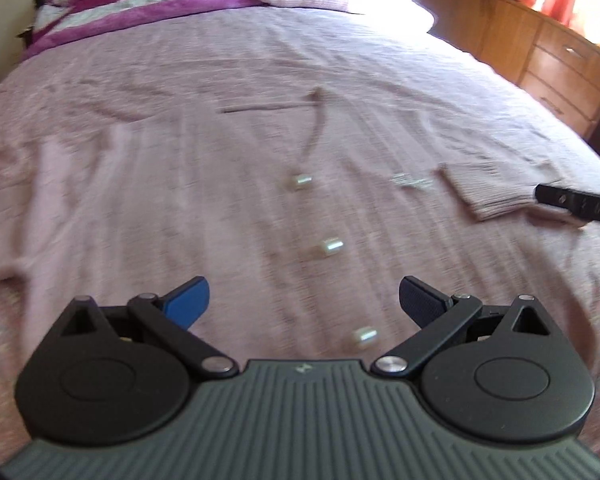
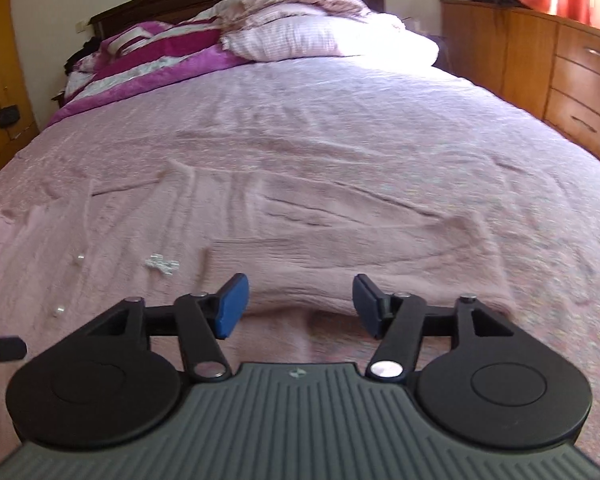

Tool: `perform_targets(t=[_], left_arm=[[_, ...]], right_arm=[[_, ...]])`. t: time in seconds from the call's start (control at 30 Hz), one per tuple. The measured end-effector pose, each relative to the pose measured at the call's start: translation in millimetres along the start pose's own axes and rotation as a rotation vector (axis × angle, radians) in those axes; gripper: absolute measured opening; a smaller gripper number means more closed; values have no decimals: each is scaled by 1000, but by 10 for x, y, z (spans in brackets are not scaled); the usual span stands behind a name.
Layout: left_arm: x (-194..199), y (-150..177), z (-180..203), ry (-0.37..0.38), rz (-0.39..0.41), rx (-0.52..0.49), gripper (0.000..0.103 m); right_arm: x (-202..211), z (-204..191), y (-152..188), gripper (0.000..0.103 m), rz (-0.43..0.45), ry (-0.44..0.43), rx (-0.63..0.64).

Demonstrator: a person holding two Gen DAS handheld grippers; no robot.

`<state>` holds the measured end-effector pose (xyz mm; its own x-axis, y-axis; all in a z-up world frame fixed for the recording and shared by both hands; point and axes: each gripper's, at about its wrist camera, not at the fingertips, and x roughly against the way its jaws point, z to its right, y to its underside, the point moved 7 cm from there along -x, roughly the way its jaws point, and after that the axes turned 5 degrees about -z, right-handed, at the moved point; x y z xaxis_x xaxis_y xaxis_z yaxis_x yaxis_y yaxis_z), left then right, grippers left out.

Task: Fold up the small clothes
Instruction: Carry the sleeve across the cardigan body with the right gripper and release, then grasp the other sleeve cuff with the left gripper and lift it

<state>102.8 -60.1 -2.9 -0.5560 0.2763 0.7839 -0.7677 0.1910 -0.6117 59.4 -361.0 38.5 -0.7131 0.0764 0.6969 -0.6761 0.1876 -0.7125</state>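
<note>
Left gripper: jaws wide apart, gripping nothing, above the front of a pink knit cardigan spread flat on the pink bedspread, pearl buttons in a line just ahead. Right gripper: jaws apart too, empty, low over the cardigan's sleeve. Farther off, pillows and a magenta blanket; at far right, a wooden dresser.
</note>
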Motion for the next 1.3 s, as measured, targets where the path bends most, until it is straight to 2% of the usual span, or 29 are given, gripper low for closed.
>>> perform_targets(t=[0.1, 0.17, 0.23, 0.3, 0.37, 0.57, 0.7, 0.87, 1.1, 1.17, 1.2, 1.23, 1.3], left_arm=[[-86, -107, 257, 36, 5, -34, 99], [-167, -175, 420, 55, 5, -47, 89], [-277, -245, 596, 92, -12, -40, 65], [-409, -324, 737, 126, -30, -16, 59], [-530, -398, 865, 143, -32, -8, 59], [-764, -587, 1204, 133, -13, -63, 60], [-931, -624, 1306, 73, -19, -82, 60], [-1010, -649, 1365, 62, -2, -67, 66], [-1052, -635, 1463, 147, 37, -71, 65], [-1062, -651, 1498, 145, 42, -81, 61], [-1054, -652, 1516, 139, 47, -90, 49], [-1045, -654, 1537, 137, 54, -98, 30], [-1031, -647, 1605, 124, 55, -132, 15]], right_arm=[[0, 257, 4, 72, 20, 25, -47], [6, 425, 17, 73, 42, 41, -105], [0, 562, 36, 81, 72, 80, -165], [-26, 629, 54, 82, 95, 104, -190], [-50, 650, 67, 82, 117, 114, -197], [-152, 663, 130, 84, 160, 132, -226], [-216, 695, 199, 84, 154, 125, -254], [-236, 784, 225, 84, 167, 97, -323], [-277, 788, 260, 87, 174, 113, -349], [-284, 789, 266, 89, 177, 105, -352], [-287, 791, 267, 89, 179, 101, -355], [-294, 794, 272, 90, 179, 96, -359], [-308, 808, 275, 91, 179, 85, -368]])
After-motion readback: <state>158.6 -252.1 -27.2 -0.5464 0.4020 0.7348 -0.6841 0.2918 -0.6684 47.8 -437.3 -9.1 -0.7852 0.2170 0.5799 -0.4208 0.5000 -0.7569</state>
